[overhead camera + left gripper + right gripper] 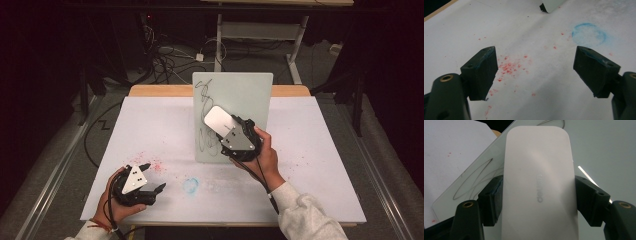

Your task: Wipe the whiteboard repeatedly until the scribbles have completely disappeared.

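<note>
A pale whiteboard [250,100] stands upright at the middle of the table, with black scribbles [205,137] down its left part. My right gripper [225,127] is shut on a white oblong eraser [218,120], whose far end lies against the board over the scribbles. In the right gripper view the eraser [539,165] sits between both pads [490,200], with the board [604,150] behind it. My left gripper [153,176] is held low over the table's front left, open with nothing in it. Its jaws [535,65] stand wide apart above the paper.
White paper [150,125] covers the tabletop. Red specks [509,66] lie under the left gripper and a blue smudge ring [588,33] to its right. The board's lower corner [550,5] shows farther off. Cables [165,55] and a desk frame [260,35] stand on the floor beyond the far edge.
</note>
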`<state>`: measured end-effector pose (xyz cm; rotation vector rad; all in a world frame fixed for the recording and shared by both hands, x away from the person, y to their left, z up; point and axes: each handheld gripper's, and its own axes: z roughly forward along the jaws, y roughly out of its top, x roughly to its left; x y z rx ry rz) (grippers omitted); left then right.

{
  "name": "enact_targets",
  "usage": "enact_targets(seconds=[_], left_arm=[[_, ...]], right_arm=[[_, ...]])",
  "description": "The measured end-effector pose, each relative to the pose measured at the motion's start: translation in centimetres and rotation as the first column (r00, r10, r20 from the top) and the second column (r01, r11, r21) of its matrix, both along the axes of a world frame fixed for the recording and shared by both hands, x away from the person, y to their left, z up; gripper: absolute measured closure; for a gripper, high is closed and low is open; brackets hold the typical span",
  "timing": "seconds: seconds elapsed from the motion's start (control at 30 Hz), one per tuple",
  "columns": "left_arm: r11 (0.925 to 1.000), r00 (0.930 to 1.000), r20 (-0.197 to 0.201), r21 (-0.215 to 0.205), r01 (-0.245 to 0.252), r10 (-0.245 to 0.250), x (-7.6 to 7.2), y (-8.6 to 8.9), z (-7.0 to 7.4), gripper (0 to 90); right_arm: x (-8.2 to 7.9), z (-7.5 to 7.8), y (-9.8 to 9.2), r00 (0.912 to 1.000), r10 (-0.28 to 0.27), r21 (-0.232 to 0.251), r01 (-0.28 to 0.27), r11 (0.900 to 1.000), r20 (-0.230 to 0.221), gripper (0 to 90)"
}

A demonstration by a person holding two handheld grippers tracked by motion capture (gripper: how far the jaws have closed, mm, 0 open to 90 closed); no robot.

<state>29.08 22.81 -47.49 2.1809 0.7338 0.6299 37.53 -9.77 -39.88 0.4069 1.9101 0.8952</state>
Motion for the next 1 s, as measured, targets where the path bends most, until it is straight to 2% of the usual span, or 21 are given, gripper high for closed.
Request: enact_targets(seconds=[0.07, 0.17, 0.27, 0.4, 0.57, 0.7, 0.8, 0.9, 1.0], left_arm=[[1.0, 1.0, 0.0, 0.002, 0.001, -0.001, 0.0, 0.0, 0.0, 18.9], [1.0, 1.0, 0.0, 0.005, 0.0, 0.0, 0.0, 0.0, 0.0, 18.9], [1.0, 1.0, -0.002, 0.007, 0.001, -0.001, 0.0, 0.0, 0.0, 18.9], [0.9999, 1.0, -0.002, 0.011, 0.004, -0.004, 0.0, -0.1, 0.0, 18.9], [0.9999, 1.0, -0.001, 0.01, 0.004, -0.004, 0.0, -0.1, 0.0, 18.9], [1.0, 1.0, 0.001, 0.008, 0.005, -0.005, -0.1, -0.1, 0.0, 18.9], [1.0, 1.0, 0.002, 0.007, 0.001, -0.001, -0.1, -0.1, 0.0, 18.9], [1.0, 1.0, 0.002, 0.009, -0.002, 0.002, -0.1, 0.0, 0.0, 18.9], [1.0, 1.0, 0.002, 0.01, -0.002, 0.002, -0.1, 0.1, 0.0, 18.9]], right_arm=[[0.1, -0.4, 0.3, 0.9998, -0.015, -0.02, 0.016, 1.0, 0.009, 31.1], [0.1, -1.1, 0.5, 0.9997, -0.024, -0.027, 0.024, 0.999, -0.002, 31.1], [-0.2, -2.2, 0.9, 0.999, -0.027, -0.074, 0.029, 0.997, 0.035, 31.1], [-0.6, -3.3, 1.2, 0.9994, -0.014, -0.082, 0.017, 0.996, 0.03, 31.1], [-1.4, -5.4, 2.1, 0.9998, 0.01, -0.128, -0.007, 0.992, 0.016, 31.1], [-1.7, -6.3, 2.7, 0.9997, 0.025, -0.145, -0.025, 0.989, -0.004, 31.1], [-1.8, -6.6, 2.9, 0.9996, 0.028, -0.162, -0.027, 0.986, 0.004, 31.1], [-1.8, -6.4, 2.8, 0.9998, 0.021, -0.155, -0.021, 0.988, -0.003, 31.1], [-1.6, -5.7, 2.3, 0.9985, -0.026, -0.142, 0.032, 0.989, 0.049, 31.1]])
